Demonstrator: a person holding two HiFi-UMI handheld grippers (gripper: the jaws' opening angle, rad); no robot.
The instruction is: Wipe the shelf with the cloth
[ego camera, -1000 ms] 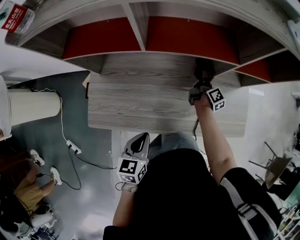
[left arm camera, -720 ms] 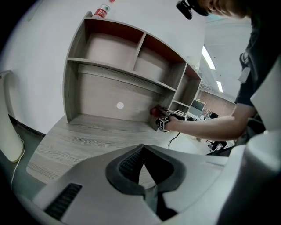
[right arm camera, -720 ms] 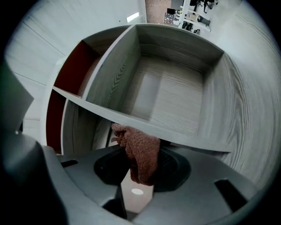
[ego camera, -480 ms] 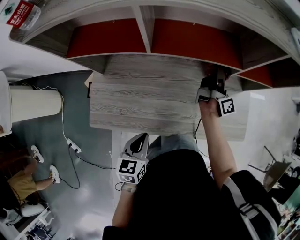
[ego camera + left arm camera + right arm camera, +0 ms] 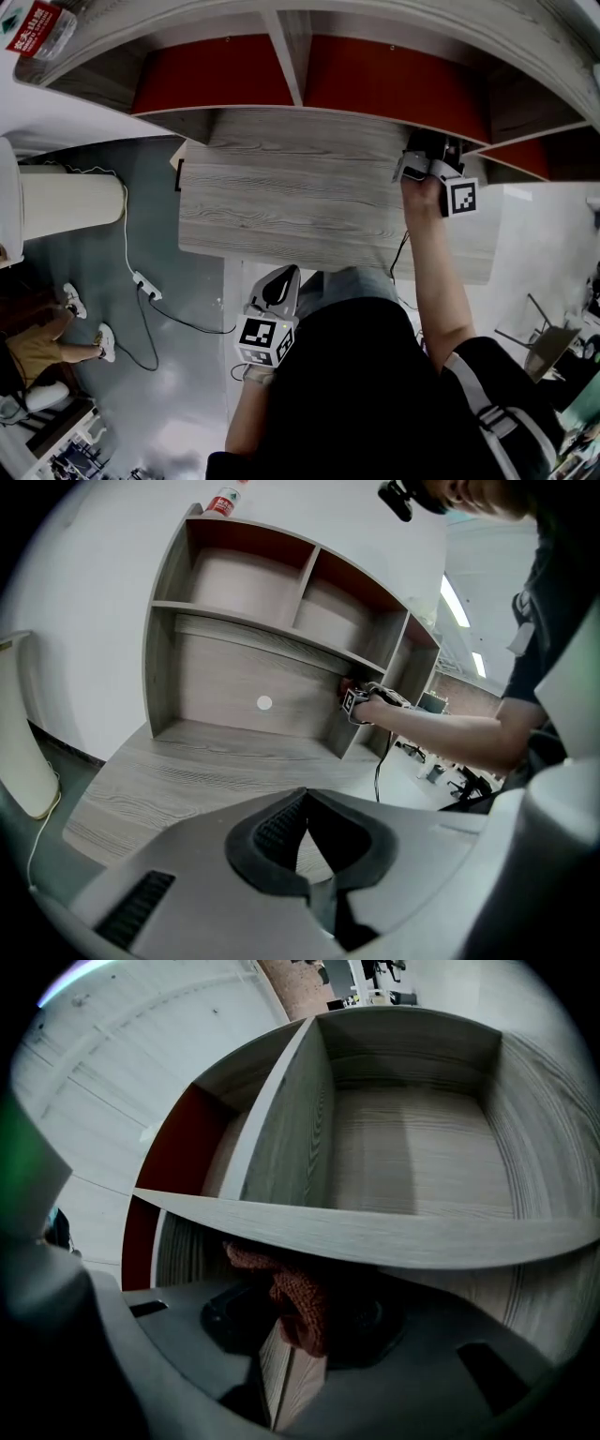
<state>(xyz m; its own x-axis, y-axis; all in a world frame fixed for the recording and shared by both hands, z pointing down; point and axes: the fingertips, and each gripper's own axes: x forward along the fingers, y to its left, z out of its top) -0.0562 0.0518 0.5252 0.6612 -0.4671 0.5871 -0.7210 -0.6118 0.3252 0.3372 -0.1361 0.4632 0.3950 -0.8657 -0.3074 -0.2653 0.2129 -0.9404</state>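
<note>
Two grippers in view, L & R. Far left in the head view, a bottle (image 5: 33,28) lies on top of the shelf unit. Its label is red w/ white characters, too small to read. In the left gripper view the same bottle sits on the unit's top left corner. Below it, a white pillar (image 5: 66,202) lies beside the desk. On the grey floor is a white power strip (image 5: 147,286) w/ a thin cable. A seated person (image 5: 33,352) is at bottom left, feet only partly seen.

The left gripper (image 5: 278,289) is held low near the person's body, well apart from the desk (image 5: 272,211). Its jaws are closed tip to tip w/ nothing between them. Its marker cube shows b/w squares, no text.

The shelf (image 5: 287,52) is grey wood-grain w/ red back panels and an upright divider. The lower back panel has one small white round dot (image 5: 264,702).

The right gripper (image 5: 431,150) reaches to the right end of the lower bay, just under the shelf board. Its jaws are clamped on the cloth (image 5: 292,1293), a rust-coloured knit. The cloth bunches up against the underside of the board's front edge, near the side panel. Its cube also shows b/w squares only.
</note>
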